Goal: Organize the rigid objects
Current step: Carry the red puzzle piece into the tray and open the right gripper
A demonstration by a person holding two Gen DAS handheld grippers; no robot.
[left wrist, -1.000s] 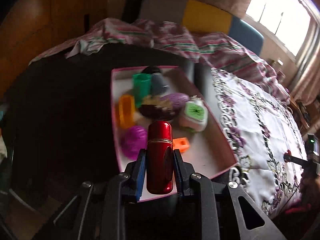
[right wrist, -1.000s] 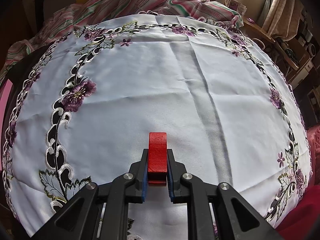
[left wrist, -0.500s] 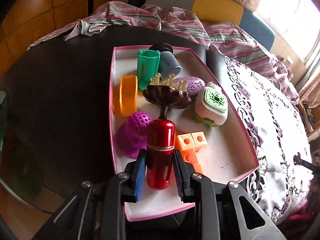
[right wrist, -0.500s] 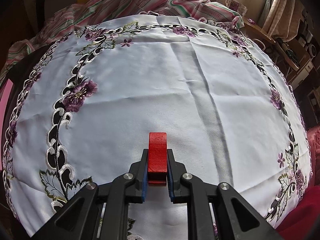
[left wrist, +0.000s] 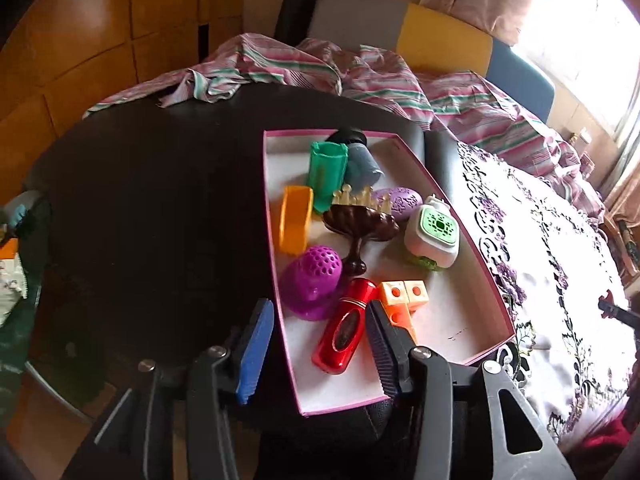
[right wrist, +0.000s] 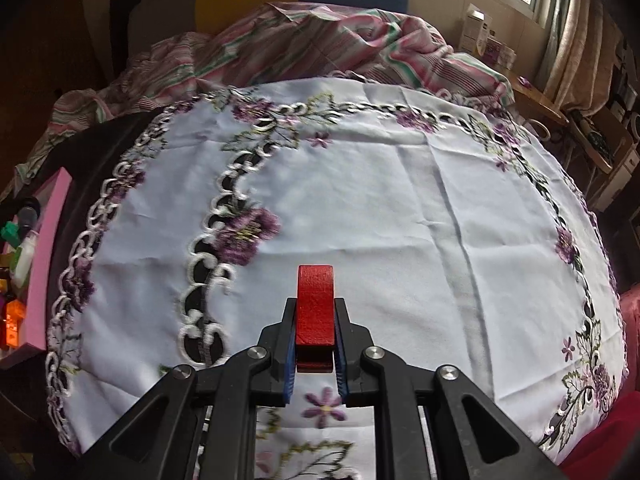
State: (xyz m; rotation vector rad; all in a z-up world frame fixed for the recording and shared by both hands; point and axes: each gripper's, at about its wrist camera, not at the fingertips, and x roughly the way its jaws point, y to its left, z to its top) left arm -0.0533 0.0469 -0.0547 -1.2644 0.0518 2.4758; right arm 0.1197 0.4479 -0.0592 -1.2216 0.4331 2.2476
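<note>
In the left wrist view my left gripper (left wrist: 318, 336) is open, its jaws spread on either side of a shiny red cylinder (left wrist: 346, 326) that lies in the pink-rimmed white box (left wrist: 476, 276). The box also holds a purple perforated dome (left wrist: 314, 278), orange blocks (left wrist: 402, 294), a brown footed dish (left wrist: 360, 226), an orange scoop (left wrist: 296, 218), a green cup (left wrist: 326, 170) and a white-green case (left wrist: 434, 232). In the right wrist view my right gripper (right wrist: 316, 332) is shut on a red block (right wrist: 315, 306) above the white embroidered tablecloth (right wrist: 400, 208).
The box sits on a dark round table (left wrist: 160, 208). A striped pink cloth (left wrist: 360, 76) lies bunched at the far side. The box's pink wall (right wrist: 44, 264) shows at the left edge of the right wrist view. Chairs and a window stand behind.
My left gripper has opened and let go of the red cylinder, which now lies tilted in the box. My right gripper, still holding the red block, has shifted and raised its view.
</note>
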